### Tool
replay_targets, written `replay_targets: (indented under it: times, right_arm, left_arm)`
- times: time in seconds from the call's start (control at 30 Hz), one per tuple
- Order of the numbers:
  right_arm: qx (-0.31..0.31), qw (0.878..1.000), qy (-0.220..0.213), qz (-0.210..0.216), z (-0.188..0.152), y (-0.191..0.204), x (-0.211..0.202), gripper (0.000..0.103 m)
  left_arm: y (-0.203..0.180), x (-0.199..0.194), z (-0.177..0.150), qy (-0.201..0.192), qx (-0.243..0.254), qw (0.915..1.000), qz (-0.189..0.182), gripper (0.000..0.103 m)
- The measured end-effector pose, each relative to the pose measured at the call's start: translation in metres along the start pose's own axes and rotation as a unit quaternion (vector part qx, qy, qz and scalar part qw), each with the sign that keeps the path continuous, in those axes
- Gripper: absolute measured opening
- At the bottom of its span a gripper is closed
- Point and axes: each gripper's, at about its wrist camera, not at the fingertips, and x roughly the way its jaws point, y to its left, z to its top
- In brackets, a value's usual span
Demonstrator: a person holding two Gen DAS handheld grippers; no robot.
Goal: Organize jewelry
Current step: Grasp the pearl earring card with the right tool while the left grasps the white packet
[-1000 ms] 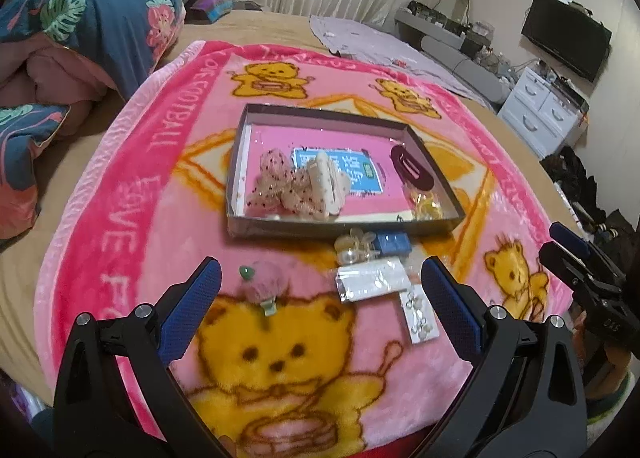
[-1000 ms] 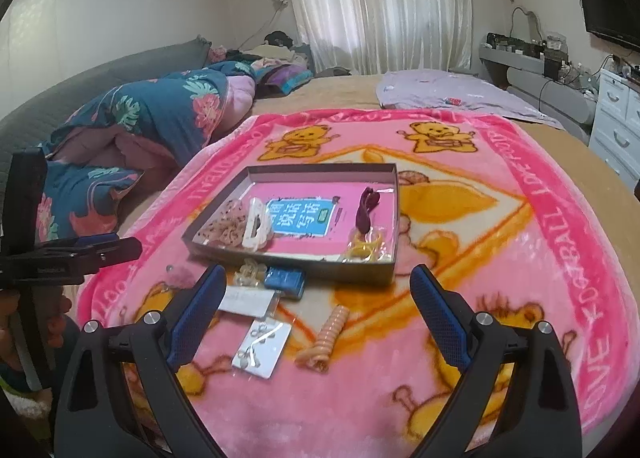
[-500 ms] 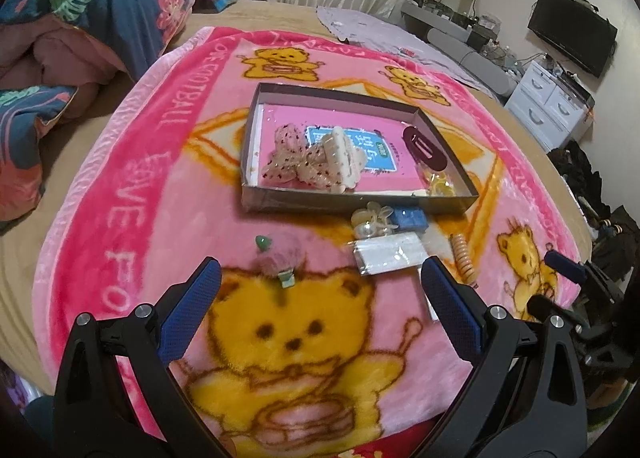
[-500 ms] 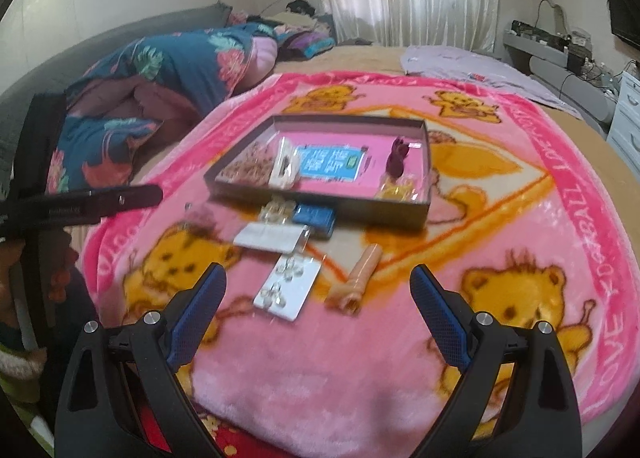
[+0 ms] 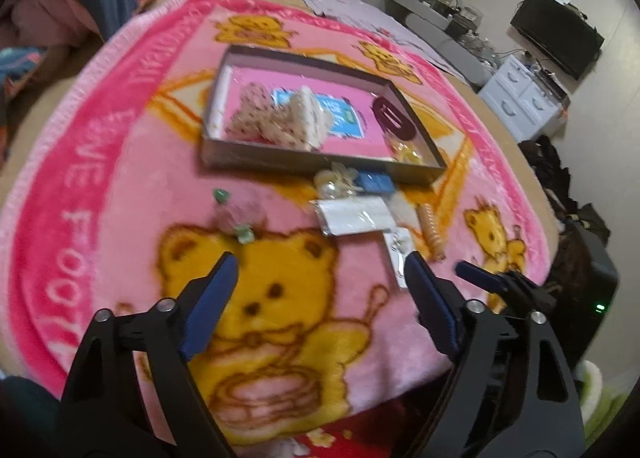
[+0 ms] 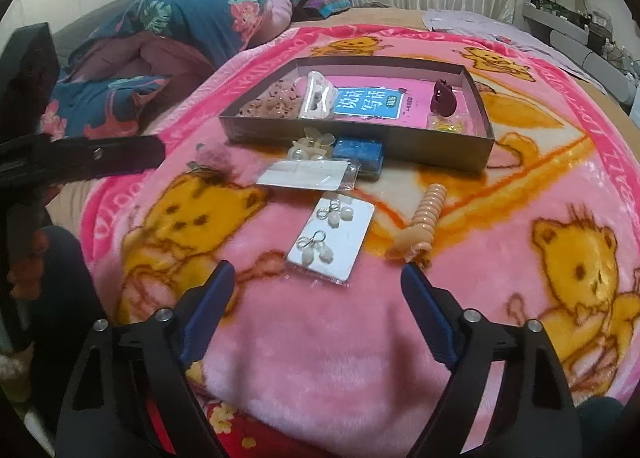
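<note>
A shallow grey box [image 6: 420,159] [image 5: 304,162] on the pink bear blanket holds hair clips, a maroon clip [image 6: 443,98] and a yellow piece. In front of it lie an earring card [image 6: 332,242], a clear packet [image 6: 308,175], a blue case [image 6: 358,150], pearl pieces [image 6: 310,146], a peach spiral hair tie [image 6: 420,224] and a pink fluffy clip [image 5: 236,214]. My left gripper [image 5: 320,274] is open and empty above the blanket, short of the pink clip. My right gripper [image 6: 318,282] is open and empty, just short of the earring card.
The blanket [image 6: 560,178] covers a bed. A flowered quilt [image 6: 172,38] is heaped at the far left. A white dresser [image 5: 524,98] and a dark screen [image 5: 556,30] stand by the right wall. The blanket's near edge drops off below both grippers.
Both grippers have moved forward and down toward the loose items. The left view is now blurred from motion. Both stay open and empty.
</note>
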Motion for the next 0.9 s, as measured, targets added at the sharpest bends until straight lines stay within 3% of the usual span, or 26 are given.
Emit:
replay_targets:
  times: [0.3,0.43,0.63,0.8,0.9]
  right_arm:
    - [0.020,1.000,0.021,-0.005,0.010,-0.006,0.033,0.061]
    - [0.012,0.999,0.025,-0.018,0.009,-0.010,0.034,0.042]
    - [0.031,0.999,0.023,-0.016,0.001,-0.029,0.022,0.040]
    - [0.054,0.998,0.019,-0.019,-0.004,-0.042,0.011,0.040]
    - [0.063,0.998,0.015,-0.018,-0.005,-0.048,0.006,0.040]
  left_arm:
    - [-0.003,0.021,-0.001,0.025,-0.021,0.9989,-0.032,0.070]
    - [-0.005,0.033,0.002,0.033,-0.034,0.9977,-0.048,0.069]
    - [-0.011,0.061,0.010,0.054,-0.056,0.9948,-0.065,0.068]
    - [-0.003,0.090,0.015,0.076,-0.105,0.9883,-0.080,0.067]
    - [0.003,0.105,0.017,0.078,-0.126,0.9858,-0.079,0.053]
